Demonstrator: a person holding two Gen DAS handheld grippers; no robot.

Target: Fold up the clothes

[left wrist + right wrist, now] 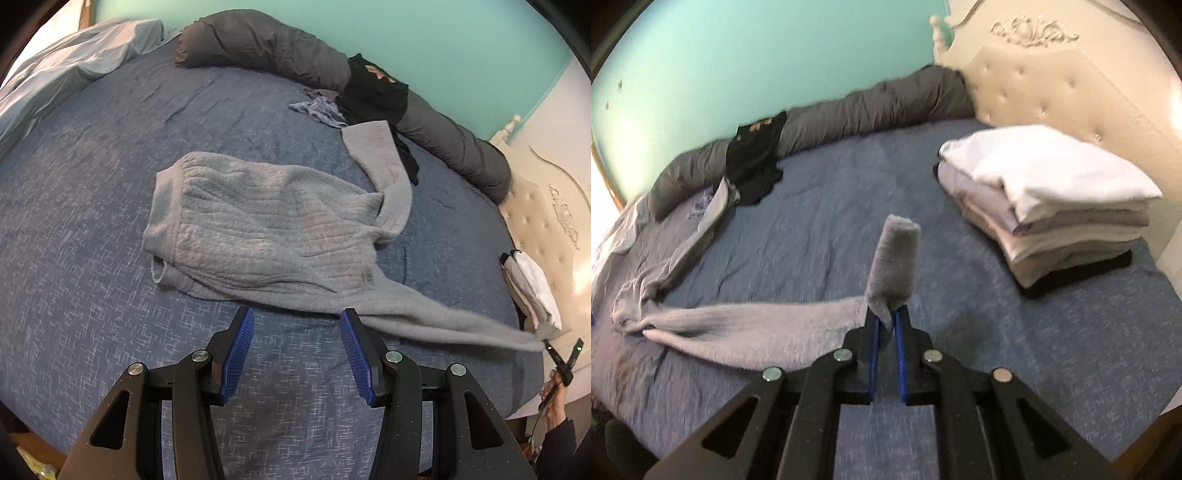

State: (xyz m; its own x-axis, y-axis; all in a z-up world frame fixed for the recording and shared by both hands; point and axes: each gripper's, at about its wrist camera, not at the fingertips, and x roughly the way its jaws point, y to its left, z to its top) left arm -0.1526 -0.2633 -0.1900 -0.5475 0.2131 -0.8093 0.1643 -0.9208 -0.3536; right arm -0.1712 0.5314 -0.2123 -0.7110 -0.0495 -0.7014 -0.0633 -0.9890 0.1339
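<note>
A grey quilted sweatshirt [258,225] lies on the blue bed cover [92,314], body bunched, one sleeve bent up toward the back. My left gripper [297,350] is open and empty just in front of its near edge. Its other sleeve [443,317] stretches right to my right gripper [554,350]. In the right wrist view my right gripper [886,317] is shut on that sleeve's cuff [895,254], which sticks up above the fingers; the sleeve [757,325] trails left across the bed.
A stack of folded clothes [1052,199] sits at the right by the tufted cream headboard [1052,85]. A long dark grey bolster [295,55] runs along the teal wall. Black clothes [373,92] and a small patterned piece [321,110] lie by it. Pale bedding [66,74] is heaped far left.
</note>
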